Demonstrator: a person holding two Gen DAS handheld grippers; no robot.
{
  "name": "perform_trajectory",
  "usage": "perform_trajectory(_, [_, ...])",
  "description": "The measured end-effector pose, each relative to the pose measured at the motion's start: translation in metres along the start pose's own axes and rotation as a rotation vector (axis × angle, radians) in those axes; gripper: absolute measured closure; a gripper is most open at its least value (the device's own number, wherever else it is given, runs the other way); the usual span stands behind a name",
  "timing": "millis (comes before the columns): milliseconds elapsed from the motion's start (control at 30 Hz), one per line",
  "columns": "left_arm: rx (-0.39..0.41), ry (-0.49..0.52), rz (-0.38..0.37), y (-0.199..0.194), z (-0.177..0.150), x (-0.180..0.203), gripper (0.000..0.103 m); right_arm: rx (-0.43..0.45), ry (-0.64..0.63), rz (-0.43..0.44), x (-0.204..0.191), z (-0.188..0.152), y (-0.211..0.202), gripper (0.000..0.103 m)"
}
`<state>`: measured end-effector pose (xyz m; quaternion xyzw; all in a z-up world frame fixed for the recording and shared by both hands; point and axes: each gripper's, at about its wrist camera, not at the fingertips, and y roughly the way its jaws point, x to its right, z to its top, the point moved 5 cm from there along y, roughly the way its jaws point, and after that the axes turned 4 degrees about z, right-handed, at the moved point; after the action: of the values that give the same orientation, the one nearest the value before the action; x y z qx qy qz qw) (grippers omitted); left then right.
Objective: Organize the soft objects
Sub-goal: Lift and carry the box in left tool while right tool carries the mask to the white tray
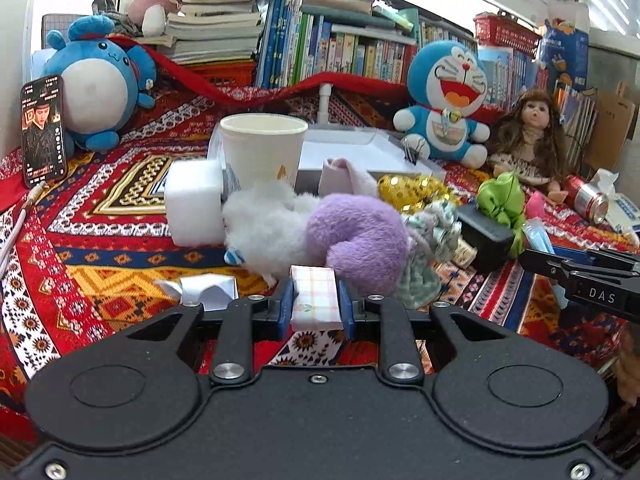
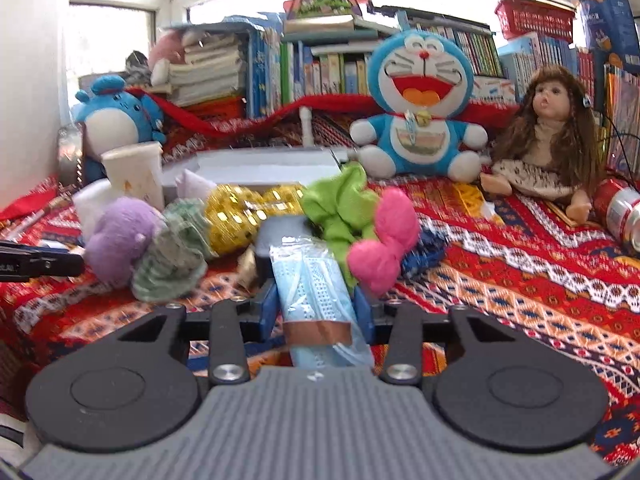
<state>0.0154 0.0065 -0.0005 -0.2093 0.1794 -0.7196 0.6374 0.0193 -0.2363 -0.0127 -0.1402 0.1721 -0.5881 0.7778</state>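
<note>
With the left gripper (image 1: 316,307) pinching a plaid tissue pack (image 1: 315,298) and the right gripper (image 2: 318,312) apparently clamped on a wrapped blue face mask (image 2: 316,292) above the patterned cloth (image 2: 520,260), the pick-up step was in hand, and the next move called for carrying both to the white tray (image 1: 348,152).

Between the left tongs (image 1: 316,300) a pale checked packet (image 1: 315,298); ahead, a purple plush (image 1: 356,236) on a red patterned cloth (image 1: 100,220).
</note>
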Motion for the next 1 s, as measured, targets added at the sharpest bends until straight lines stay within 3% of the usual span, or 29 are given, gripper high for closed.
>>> perform_trajectory(333, [0.06, -0.011, -0.038, -0.013, 0.023, 0.003, 0.08, 0.084, -0.006, 0.035, -0.015, 0.029, -0.005, 0.057])
perform_trajectory(1000, [0.102, -0.043, -0.033, -0.012, 0.047, -0.005, 0.08, 0.08, 0.032, 0.037, -0.025, 0.043, 0.014, 0.057])
